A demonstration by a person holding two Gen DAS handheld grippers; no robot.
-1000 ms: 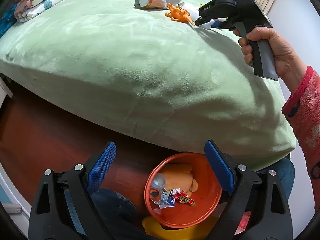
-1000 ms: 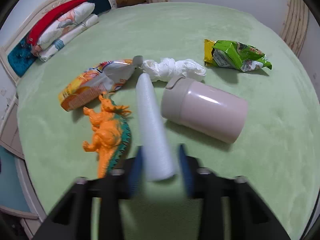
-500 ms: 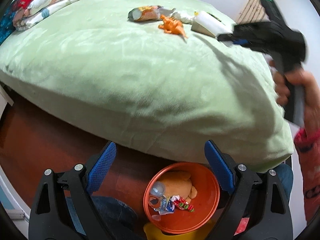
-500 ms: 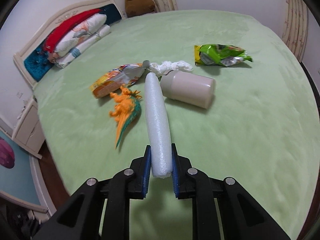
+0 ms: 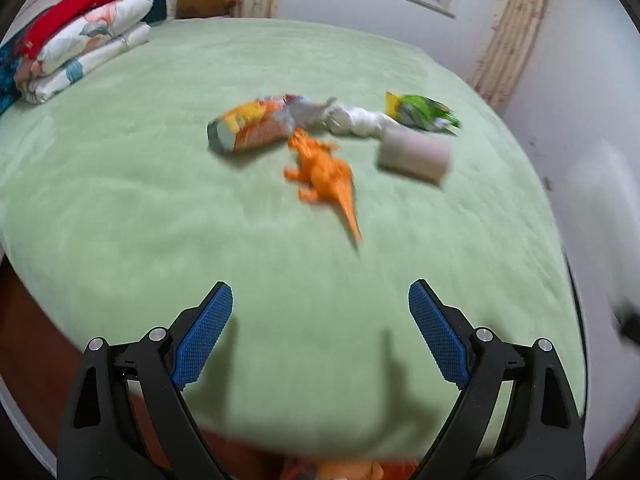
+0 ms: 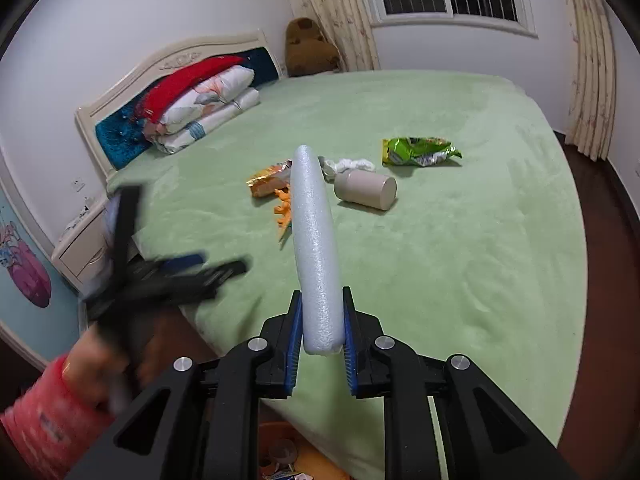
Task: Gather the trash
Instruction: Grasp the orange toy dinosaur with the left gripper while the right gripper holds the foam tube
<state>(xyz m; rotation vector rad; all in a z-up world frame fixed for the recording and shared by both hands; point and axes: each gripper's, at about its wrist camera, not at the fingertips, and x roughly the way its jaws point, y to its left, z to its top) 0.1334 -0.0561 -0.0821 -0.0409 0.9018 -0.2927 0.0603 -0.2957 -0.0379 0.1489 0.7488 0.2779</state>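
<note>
Right wrist view: right gripper (image 6: 322,334) clamped on a white foam tube (image 6: 314,240), blue fingers (image 6: 295,340) pressing its near end, tube raised above the green bed (image 6: 460,260). Farther back on the bed: orange snack bag (image 6: 266,180), crumpled white tissue (image 6: 352,165), green snack bag (image 6: 420,152), beige cup (image 6: 366,190) on its side, orange toy dinosaur (image 5: 324,176). Left wrist view: left gripper (image 5: 320,336) spread wide, holding nothing, above the bed's near edge.

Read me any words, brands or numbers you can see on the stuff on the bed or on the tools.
No text can be read.
Green packet: printing too small to read.
Orange packet: printing blurred.
Foam tube, cup, right tool, left tool: no markings visible.
</note>
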